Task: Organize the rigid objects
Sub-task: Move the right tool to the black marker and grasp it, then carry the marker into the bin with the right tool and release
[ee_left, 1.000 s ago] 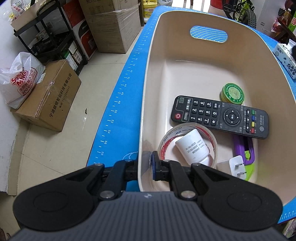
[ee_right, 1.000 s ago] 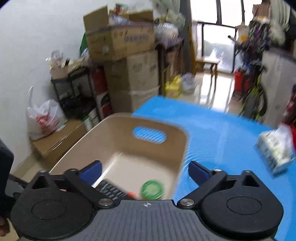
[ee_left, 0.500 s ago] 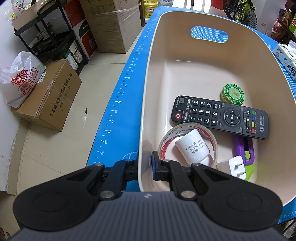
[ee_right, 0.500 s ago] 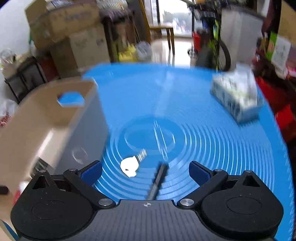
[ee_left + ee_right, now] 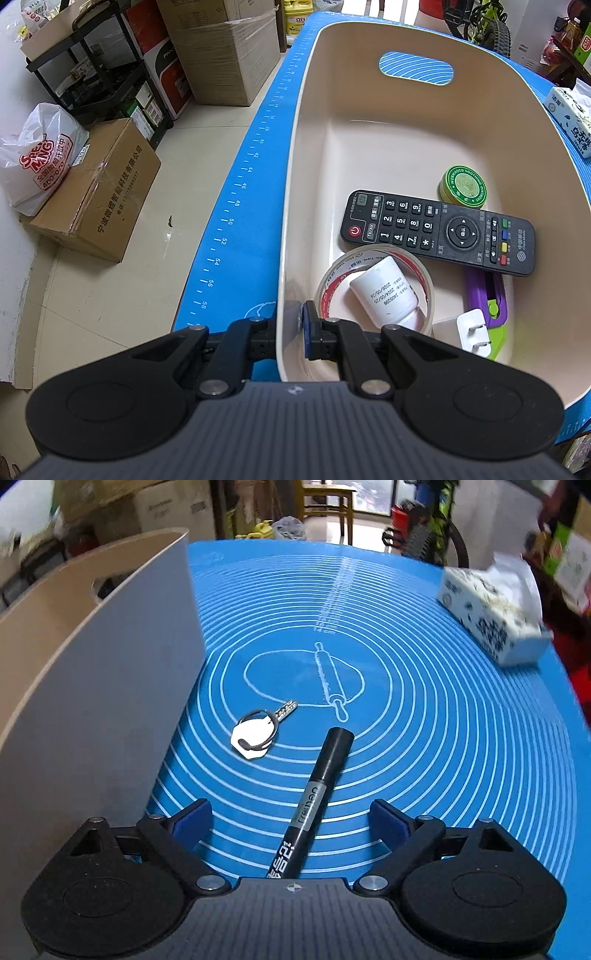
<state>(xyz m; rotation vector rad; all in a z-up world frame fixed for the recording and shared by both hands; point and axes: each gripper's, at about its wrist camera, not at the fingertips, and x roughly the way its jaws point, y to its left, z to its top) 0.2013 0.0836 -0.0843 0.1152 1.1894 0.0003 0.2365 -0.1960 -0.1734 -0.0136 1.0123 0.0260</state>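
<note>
A beige bin [image 5: 295,206] sits on the blue mat; my left gripper [image 5: 291,328] is shut on its near wall. Inside lie a black remote [image 5: 436,232], a green tin [image 5: 463,184], a tape roll [image 5: 373,291] with a white bottle [image 5: 384,291] in it, a white plug [image 5: 472,332] and a purple and green cutter [image 5: 487,299]. In the right wrist view a black marker [image 5: 317,801] lies on the mat between the wide, closing jaws of my right gripper [image 5: 291,823]; the pads do not touch it. A key [image 5: 258,731] lies just beyond.
The bin's outer wall [image 5: 110,709] rises close on the left of the right gripper. A tissue pack [image 5: 491,616] sits at the mat's far right. Cardboard boxes [image 5: 99,192], a plastic bag [image 5: 37,155] and a shelf stand on the floor left of the table.
The right gripper has swung from above the bin down to the mat, and the marker and key now fill its view. Its jaws have narrowed slightly. The left gripper has not moved.
</note>
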